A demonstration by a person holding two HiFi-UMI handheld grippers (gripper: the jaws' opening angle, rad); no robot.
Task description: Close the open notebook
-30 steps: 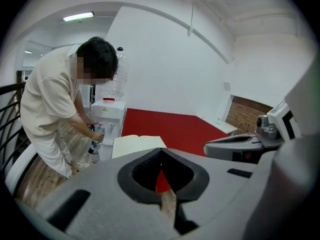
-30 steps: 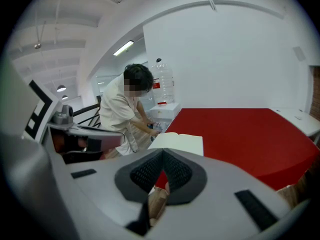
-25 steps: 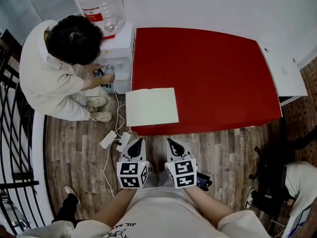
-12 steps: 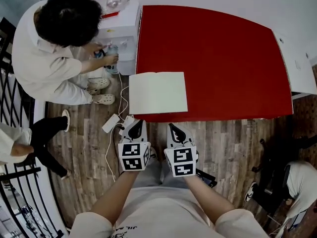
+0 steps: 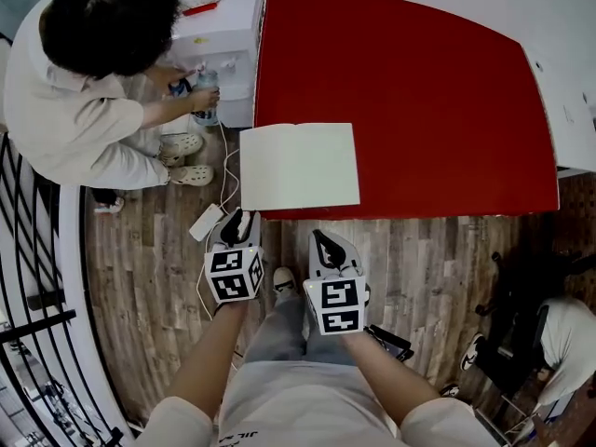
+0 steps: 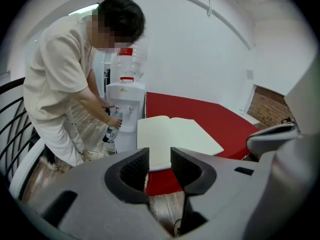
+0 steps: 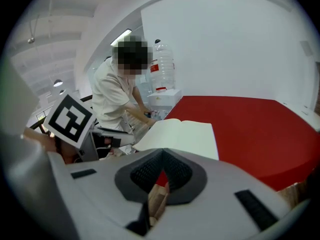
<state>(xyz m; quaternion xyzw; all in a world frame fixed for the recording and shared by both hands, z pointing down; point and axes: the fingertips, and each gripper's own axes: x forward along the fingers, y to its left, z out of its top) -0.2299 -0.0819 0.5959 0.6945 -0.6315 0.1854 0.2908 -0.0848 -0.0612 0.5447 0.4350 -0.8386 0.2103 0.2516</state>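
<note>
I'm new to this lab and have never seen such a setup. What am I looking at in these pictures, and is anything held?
No robot here: a person holds a two-jaw tool in each hand. The top-down picture comes from a camera on that person's head; it shows the left tool and right tool over the floor, just short of the red table. The other two pictures come from cameras riding on each tool, looking along its jaws. On the table an open notebook lies at the near edge, blank pages up. The left tool's jaws have just been opening and stand apart with nothing between them; the right tool's jaws are together, holding nothing. Beside the table another person bends at a water dispenser.
</note>
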